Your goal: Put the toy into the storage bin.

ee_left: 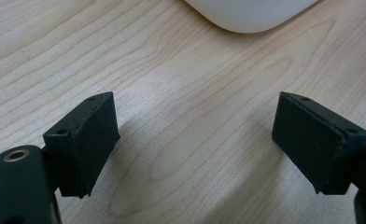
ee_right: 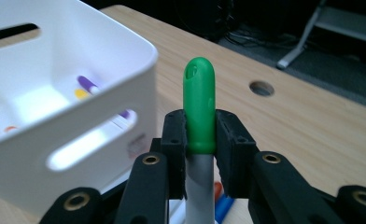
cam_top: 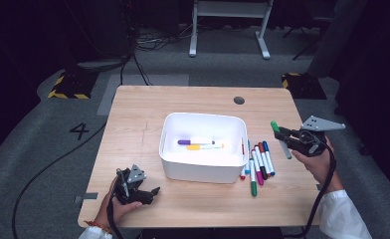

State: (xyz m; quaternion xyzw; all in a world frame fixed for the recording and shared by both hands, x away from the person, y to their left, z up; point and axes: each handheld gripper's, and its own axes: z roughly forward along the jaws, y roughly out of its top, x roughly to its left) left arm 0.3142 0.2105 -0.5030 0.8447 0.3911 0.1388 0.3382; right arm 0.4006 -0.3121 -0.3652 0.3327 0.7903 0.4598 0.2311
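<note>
A rectangular table (cam_top: 133, 129) of pale wood with a fine, wavy grain and rounded corners is seen standing on grey carpet, in a dark room; a round cable hole (cam_top: 239, 100) is cut near its far edge, and a white metal frame (cam_top: 230, 25) is seen on the floor beyond. A "4" (cam_top: 79, 131) is marked on the carpet to the left, and yellow-and-black striped pads (cam_top: 68, 87) lie near the far corners. At the table's middle a smooth white plastic bin (cam_top: 170, 149) with rounded corners and slotted handles is placed, with a purple marker (cam_top: 195, 142) and a yellow marker (cam_top: 205, 147) lying inside it. Just beside the bin's right wall a loose row of markers (cam_top: 258, 164) with coloured caps is laid on the wood. The right gripper (ee_right: 200, 140) is held above the table's right edge, its matte black jaws clamped on a grey-barrelled marker with a glossy green cap (ee_right: 199, 105), which stands clear of the surface, to the right of the bin. The left gripper (ee_left: 195, 135) is rested low at the near left, its jaws spread wide over bare wood with nothing between them.
</note>
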